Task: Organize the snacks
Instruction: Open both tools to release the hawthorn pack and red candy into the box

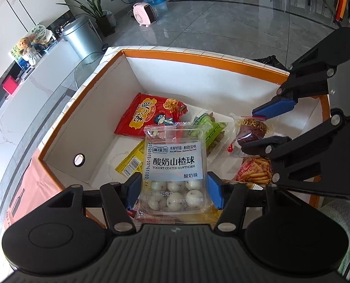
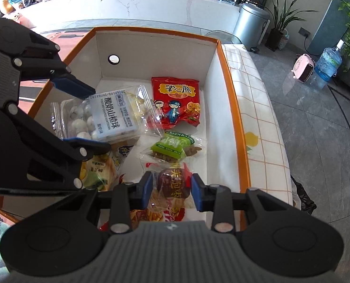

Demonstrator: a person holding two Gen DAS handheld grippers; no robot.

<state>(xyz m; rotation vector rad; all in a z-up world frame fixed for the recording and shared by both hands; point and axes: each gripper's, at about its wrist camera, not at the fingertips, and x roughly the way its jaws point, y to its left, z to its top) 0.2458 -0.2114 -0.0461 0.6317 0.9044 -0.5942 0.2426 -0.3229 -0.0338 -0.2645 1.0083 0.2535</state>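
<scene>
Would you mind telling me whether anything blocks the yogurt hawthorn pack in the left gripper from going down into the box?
Nothing visible does. The left gripper holds the hawthorn pack over the open-topped box; below lie only loose snacks, such as the red packet.

1 box [image 2: 231, 108], 2 grippers [image 1: 173, 189], several snack packs [image 2: 175, 101]

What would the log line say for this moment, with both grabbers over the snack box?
left gripper: shut on hawthorn ball pack | right gripper: shut on dark cake packet | both over orange box | red packet inside
</scene>
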